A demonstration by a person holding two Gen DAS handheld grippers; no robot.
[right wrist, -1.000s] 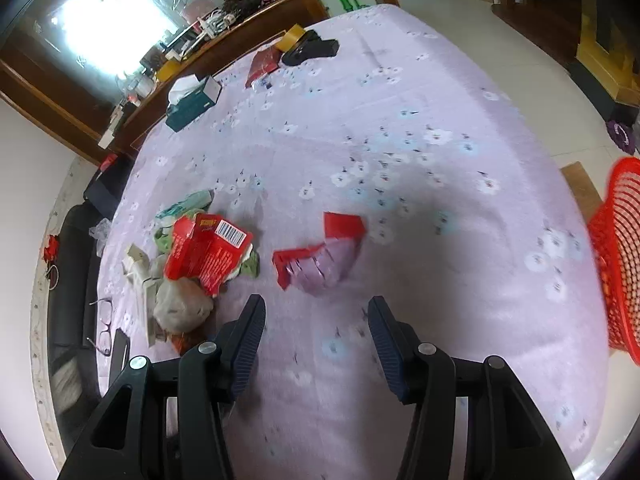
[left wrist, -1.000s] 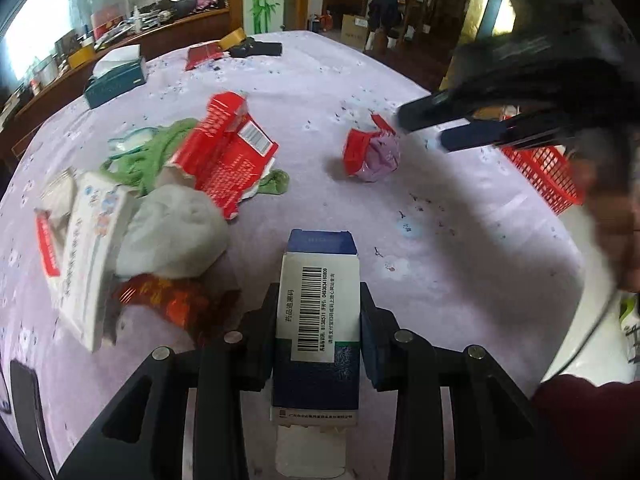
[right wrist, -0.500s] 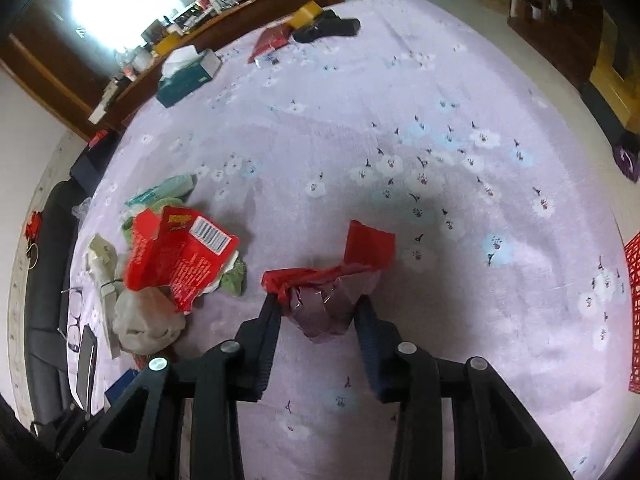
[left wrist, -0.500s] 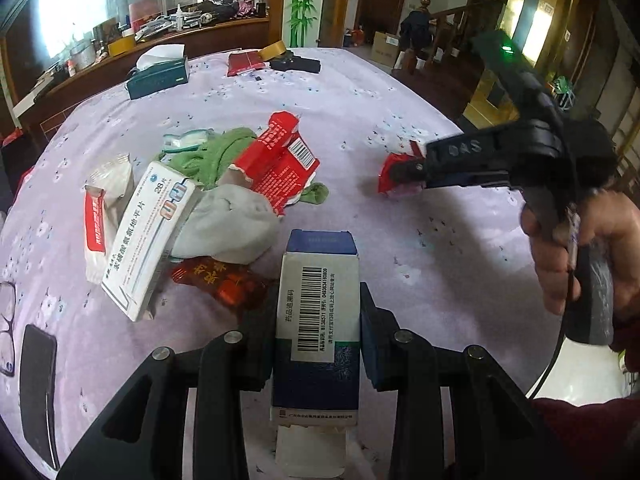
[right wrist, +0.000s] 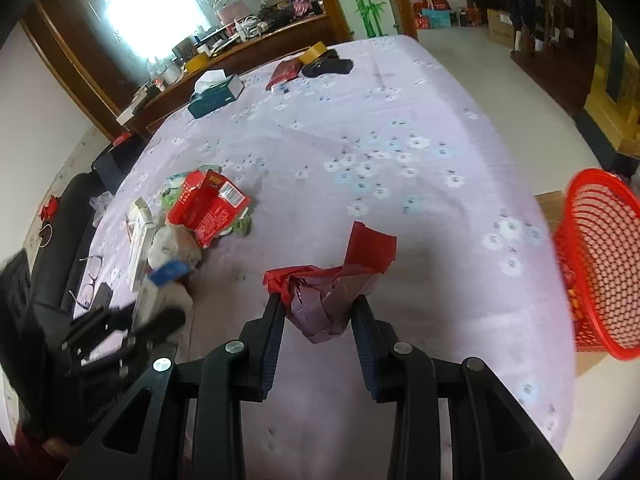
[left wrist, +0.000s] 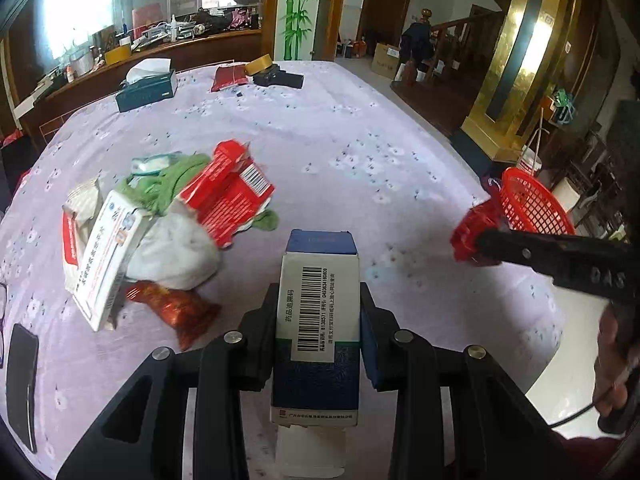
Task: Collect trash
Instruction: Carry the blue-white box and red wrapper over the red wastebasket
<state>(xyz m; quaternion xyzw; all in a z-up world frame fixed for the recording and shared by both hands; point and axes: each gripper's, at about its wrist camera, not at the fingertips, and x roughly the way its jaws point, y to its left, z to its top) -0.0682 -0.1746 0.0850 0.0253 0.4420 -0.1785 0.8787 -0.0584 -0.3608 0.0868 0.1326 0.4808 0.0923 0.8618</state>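
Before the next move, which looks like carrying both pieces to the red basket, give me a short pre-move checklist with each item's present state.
1. Left gripper shut on the blue and white box: ok, both pads press its sides.
2. Right gripper shut on the crumpled red wrapper: ok, pinched between the jaws and lifted off the cloth.
3. Wrapper secure: cannot tell, a loose red flap sticks up above the jaws.
4. Red basket in view off the table's edge: ok.
5. Room left in the basket: cannot tell, its inside is mostly hidden.
6. Trash left on the table: not ok, the pile around the red carton remains.
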